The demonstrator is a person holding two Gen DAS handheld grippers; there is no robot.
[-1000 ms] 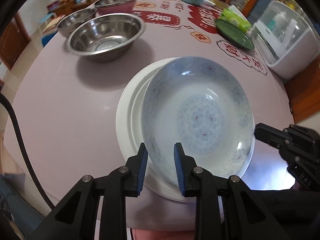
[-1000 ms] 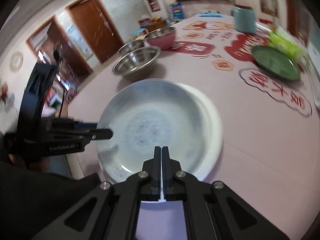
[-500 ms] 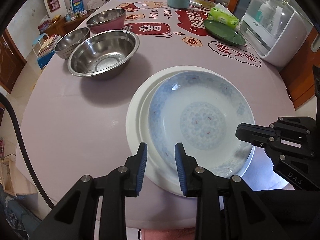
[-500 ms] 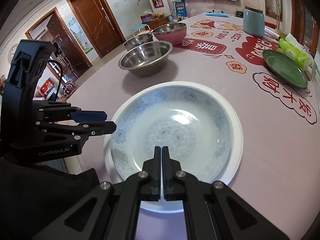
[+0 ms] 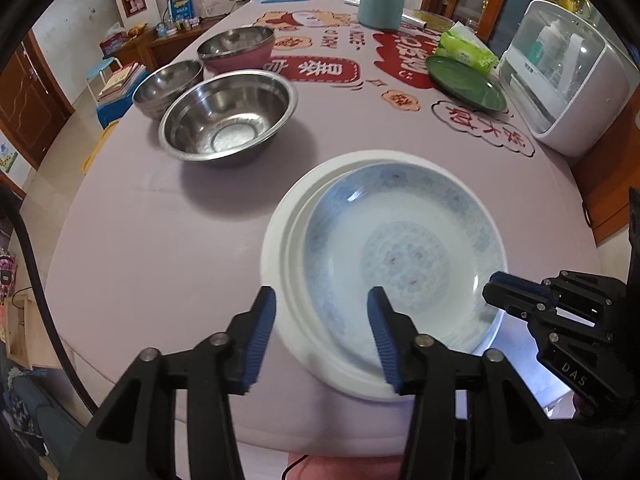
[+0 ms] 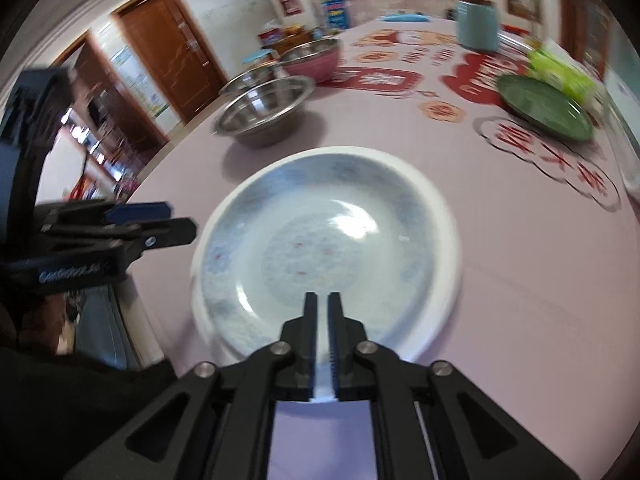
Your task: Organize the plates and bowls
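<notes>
A blue-patterned plate (image 5: 404, 256) lies inside a larger white plate (image 5: 280, 248) near the table's front edge; both show in the right wrist view, the patterned plate (image 6: 320, 248) and the white one (image 6: 444, 240). My left gripper (image 5: 322, 332) is open, its jaws spread over the plates' near-left rim, holding nothing. My right gripper (image 6: 322, 316) stands at the plates' near rim with its jaws a narrow gap apart; it also shows in the left wrist view (image 5: 520, 300).
A large steel bowl (image 5: 228, 118), a smaller steel bowl (image 5: 168, 86) and a pink-sided bowl (image 5: 238, 50) stand at the back left. A green plate (image 5: 464, 84), a green packet (image 5: 466, 52), a teal canister (image 5: 380, 4) and a white appliance (image 5: 568, 80) stand at the right.
The patterned plate has been lowered flat into the white plate. My left gripper has opened and let go of it. My right gripper's jaws have parted slightly.
</notes>
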